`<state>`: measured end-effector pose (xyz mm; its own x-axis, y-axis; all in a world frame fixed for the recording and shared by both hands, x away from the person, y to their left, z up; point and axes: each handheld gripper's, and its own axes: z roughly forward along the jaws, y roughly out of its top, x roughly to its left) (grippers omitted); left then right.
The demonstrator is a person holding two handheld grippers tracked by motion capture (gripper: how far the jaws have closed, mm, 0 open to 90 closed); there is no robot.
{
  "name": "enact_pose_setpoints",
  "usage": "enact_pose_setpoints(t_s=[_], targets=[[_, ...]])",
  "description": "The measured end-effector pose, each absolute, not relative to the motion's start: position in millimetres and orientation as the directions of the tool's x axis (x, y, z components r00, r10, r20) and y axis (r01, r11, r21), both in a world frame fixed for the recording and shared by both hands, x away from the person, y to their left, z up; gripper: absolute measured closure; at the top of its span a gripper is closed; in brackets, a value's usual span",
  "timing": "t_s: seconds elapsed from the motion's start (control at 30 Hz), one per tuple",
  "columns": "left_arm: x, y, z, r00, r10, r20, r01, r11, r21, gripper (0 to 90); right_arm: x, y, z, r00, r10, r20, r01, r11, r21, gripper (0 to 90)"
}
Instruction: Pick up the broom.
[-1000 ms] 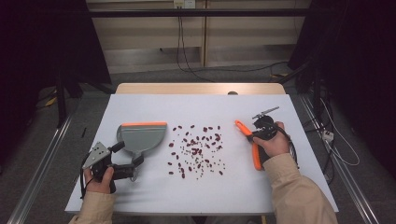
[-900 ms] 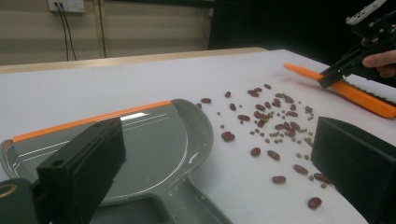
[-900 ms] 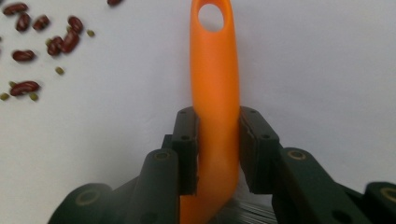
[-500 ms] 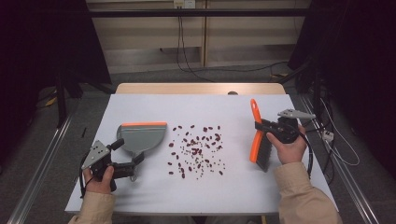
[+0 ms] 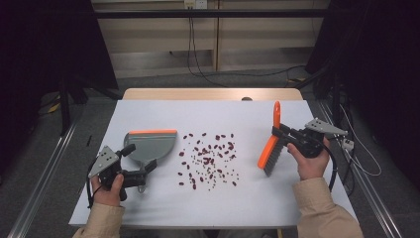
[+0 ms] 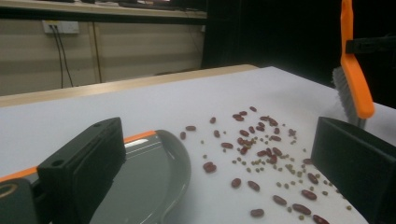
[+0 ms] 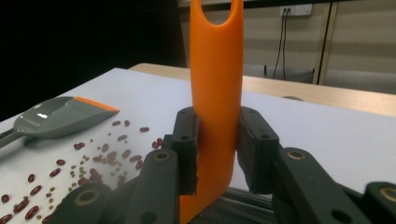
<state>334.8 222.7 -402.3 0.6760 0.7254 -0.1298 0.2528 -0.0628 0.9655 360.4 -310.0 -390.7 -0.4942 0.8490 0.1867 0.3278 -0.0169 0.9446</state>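
**Item 1, step in hand.** We judge this as the set-up for sweeping: tools taken up, no sweeping begun. The beans (image 5: 210,161) lie loose at the middle of the table (image 5: 297,203), none gathered.

**Item 2, brush (image 5: 270,148).** It stands at 3 o'clock of the beans and apart from them. The orange handle points to 12 o'clock, the grey bristles to 6 o'clock, apparently lifted off the table. The right gripper (image 5: 282,135) is clamped on the handle, 1 pad on each flat side, as the right gripper view shows (image 7: 215,154).

**Item 3, dustpan (image 5: 151,145).** It is grey with an orange lip and lies flat at 9 o'clock of the beans, just beside the nearest ones. The lip faces 12 o'clock, not the beans. The left gripper (image 5: 140,156) is at its 6 o'clock end, jaws spread wide to either side of the pan's rear. We see no pad pressing on it.

**Item 4, contents.** The dustpan is the 1 container, and it is empty. The left gripper view shows a bare grey floor (image 6: 140,186). All the red beans, with smaller greenish grains among them, are on the table.

**Item 5, next move, as we judge it.** The left jaws need to close on the pan's handle and turn the lip toward 3 o'clock. The brush needs to come down at the far side of the beans, bristles touching the table, for a stroke toward 9 o'clock.
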Motion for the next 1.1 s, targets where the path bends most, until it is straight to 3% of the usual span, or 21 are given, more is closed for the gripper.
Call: enact_pose_setpoints(t_s=[0.37,0.87,1.1], targets=[[341,169,-374,0.772,0.624,-0.122,0.226,-0.091,0.97,3.9,366,-282,-363,-0.551,0.817,0.17,0.255,-0.029,0.966,70.7],[361,98,-383,0.855,0.486,-0.179,0.297,-0.177,0.938,8.1,382,-223,-350,-0.613,0.774,0.158,0.238,-0.009,0.971,70.7],[368,75,-390,0.848,0.493,-0.192,0.33,-0.209,0.921,22.5,388,-196,-351,-0.643,0.75,0.153,0.241,0.008,0.971,70.7]])
